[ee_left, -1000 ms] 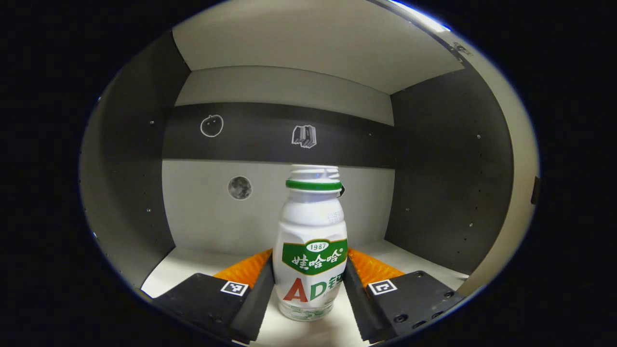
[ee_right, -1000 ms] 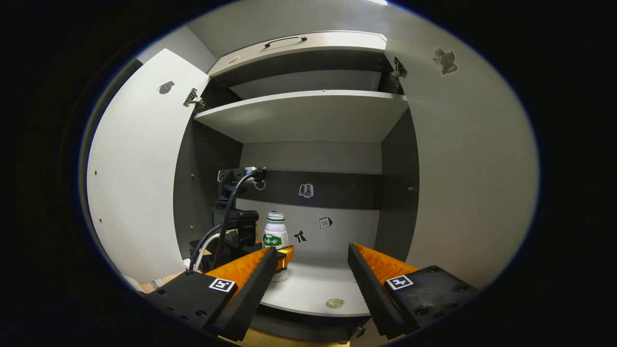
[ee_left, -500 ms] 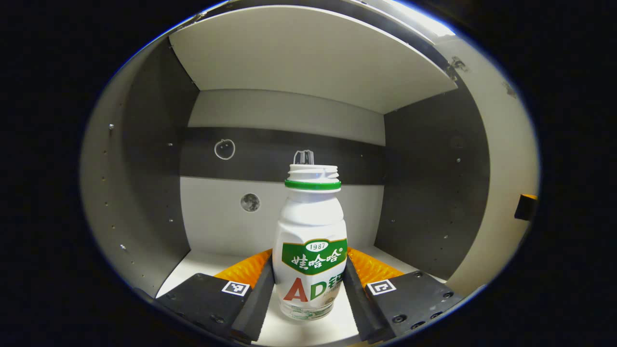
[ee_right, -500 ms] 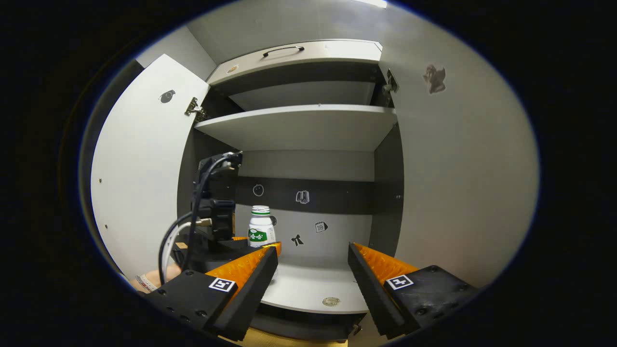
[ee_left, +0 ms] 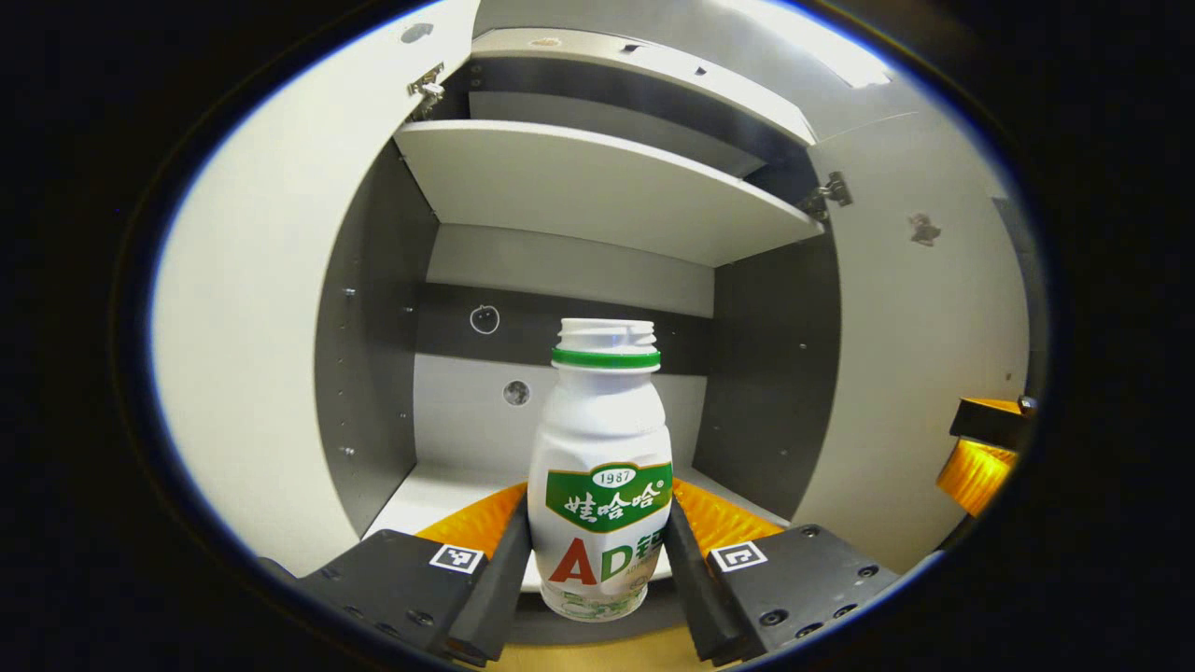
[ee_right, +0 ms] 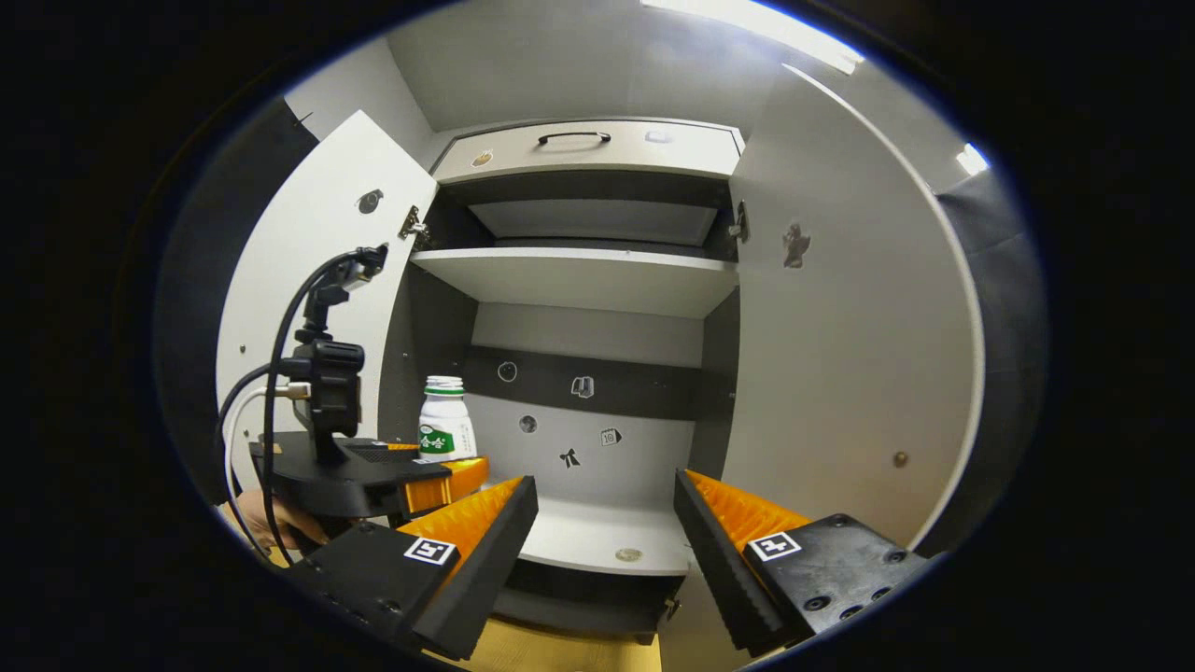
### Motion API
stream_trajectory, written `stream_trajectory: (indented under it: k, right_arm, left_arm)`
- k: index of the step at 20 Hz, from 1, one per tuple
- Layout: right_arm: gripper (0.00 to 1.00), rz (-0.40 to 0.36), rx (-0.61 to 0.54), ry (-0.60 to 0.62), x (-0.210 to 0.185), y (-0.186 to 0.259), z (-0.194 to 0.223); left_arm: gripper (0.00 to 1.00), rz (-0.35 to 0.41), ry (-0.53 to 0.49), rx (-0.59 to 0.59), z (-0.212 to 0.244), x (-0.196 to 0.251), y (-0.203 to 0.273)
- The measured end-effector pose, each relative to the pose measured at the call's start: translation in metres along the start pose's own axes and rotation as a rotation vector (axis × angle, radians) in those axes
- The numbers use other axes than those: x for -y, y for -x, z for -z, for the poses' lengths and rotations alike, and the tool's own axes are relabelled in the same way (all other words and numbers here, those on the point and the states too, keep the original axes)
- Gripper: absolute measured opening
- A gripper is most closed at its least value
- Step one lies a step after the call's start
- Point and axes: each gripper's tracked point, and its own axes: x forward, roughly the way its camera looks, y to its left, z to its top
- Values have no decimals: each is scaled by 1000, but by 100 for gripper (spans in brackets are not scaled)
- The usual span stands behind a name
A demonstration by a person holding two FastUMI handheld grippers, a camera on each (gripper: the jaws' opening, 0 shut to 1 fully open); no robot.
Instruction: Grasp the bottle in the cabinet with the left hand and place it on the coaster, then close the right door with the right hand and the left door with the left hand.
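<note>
Cabinet (ee_left: 597, 187) farther off now; left gripper (ee_left: 597, 551) still clamps bottle (ee_left: 600, 485).

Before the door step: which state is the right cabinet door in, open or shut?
Open. The right door stands swung outward on its hinge, leaving the shelves exposed.

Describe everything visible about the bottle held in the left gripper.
The bottle is small, white and plastic-looking, with a bulging body, a narrower neck, a green ring under a threaded white top, and a green, red and white printed label. It stands upright, pinched low on both sides by the left gripper, whose fingers press its label area. It sits in front of the open cabinet, its base past the lower shelf's front edge. The right gripper view shows it upright at the left.
</note>
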Motion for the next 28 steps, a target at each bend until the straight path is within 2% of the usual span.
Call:
stream_trajectory:
  k: [6, 7, 8, 12, 15, 16, 18, 24, 28]
  right_arm:
    - [98, 95, -42, 40, 9, 55, 14]
    - [94, 112, -42, 45, 12, 61, 16]
    - [98, 124, -43, 48, 15, 67, 19]
    - [98, 155, -83, 69, 22, 77, 44]
    - [94, 142, -110, 85, 23, 78, 73]
    - [98, 130, -122, 85, 22, 78, 85]
    - [98, 117, -152, 81, 24, 80, 113]
    - [98, 77, -197, 90, 30, 101, 186]
    - [98, 42, -239, 55, 27, 114, 217]
  left_arm:
    - [74, 39, 30, -40, 48, 15, 80]
    - [74, 44, 30, -46, 58, 17, 91]
    - [74, 47, 28, -54, 69, 20, 100]
    - [74, 44, -27, -80, 123, 30, 131]
    - [74, 46, -40, -95, 171, 38, 146]
    - [74, 44, -34, -90, 185, 41, 149]
    - [74, 33, -19, -84, 214, 46, 156]
    - [74, -54, -40, -70, 292, 48, 178]
    - [74, -94, -57, -71, 326, 50, 189]
